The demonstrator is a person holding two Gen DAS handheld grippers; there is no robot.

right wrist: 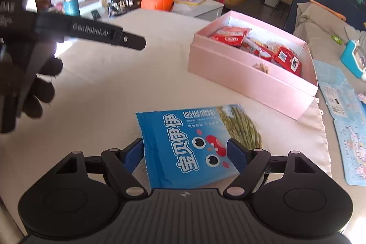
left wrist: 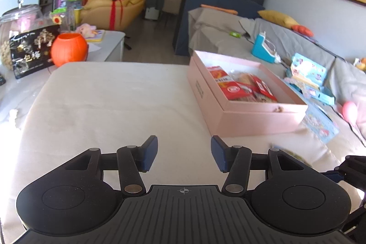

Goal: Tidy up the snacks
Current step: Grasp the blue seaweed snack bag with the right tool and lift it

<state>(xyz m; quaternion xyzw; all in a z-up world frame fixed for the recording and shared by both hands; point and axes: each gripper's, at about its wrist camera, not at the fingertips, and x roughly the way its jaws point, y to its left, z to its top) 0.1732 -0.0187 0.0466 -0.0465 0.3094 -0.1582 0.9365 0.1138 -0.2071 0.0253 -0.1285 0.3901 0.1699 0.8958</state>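
Observation:
A blue snack bag (right wrist: 194, 148) lies flat on the cream cloth. My right gripper (right wrist: 186, 152) is open, its two blue pads straddling the bag's near end, low over it. A pink box (right wrist: 249, 81) holding several red snack packets (right wrist: 231, 36) sits beyond, to the right; it also shows in the left wrist view (left wrist: 258, 118) with its packets (left wrist: 231, 86). My left gripper (left wrist: 184, 152) is open and empty above bare cloth, left of the box. Its body shows in the right wrist view (right wrist: 87, 31).
An orange pumpkin pot (left wrist: 68, 49), a black snack bag (left wrist: 32, 49) and a glass jar (left wrist: 16, 20) stand at the far left. Blue printed cards (right wrist: 343, 97) lie right of the box. A grey sofa (left wrist: 297, 45) is behind.

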